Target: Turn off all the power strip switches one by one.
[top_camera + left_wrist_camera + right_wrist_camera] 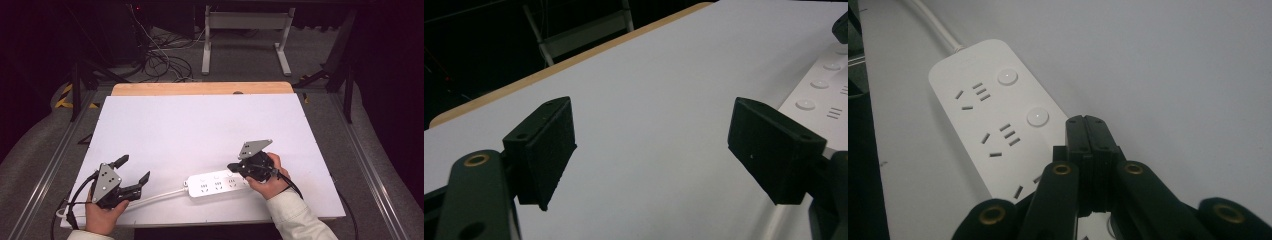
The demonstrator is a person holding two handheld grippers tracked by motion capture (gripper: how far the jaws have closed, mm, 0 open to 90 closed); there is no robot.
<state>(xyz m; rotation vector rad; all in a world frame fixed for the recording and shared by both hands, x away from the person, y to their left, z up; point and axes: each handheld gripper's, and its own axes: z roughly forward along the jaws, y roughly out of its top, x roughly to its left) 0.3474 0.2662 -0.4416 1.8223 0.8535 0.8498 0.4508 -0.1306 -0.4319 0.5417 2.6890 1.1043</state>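
Two grippers sit low in the high view: the left gripper (134, 169) at lower left with jaws spread wide, the right gripper (234, 166) at lower right over the end of a white power strip (216, 184), whose cord (160, 194) runs left across the white table (200, 125). In the left gripper view, both jaws stand well apart above bare tabletop, the strip at right edge. In the right gripper view, the jaws are pressed together over the strip's near end, beside a round button (1038, 117).

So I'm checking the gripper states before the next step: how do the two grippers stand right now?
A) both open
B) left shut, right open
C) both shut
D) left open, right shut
D: the left gripper has its jaws spread wide over bare table, while the right gripper has its jaws pressed together above the white plastic power strip.
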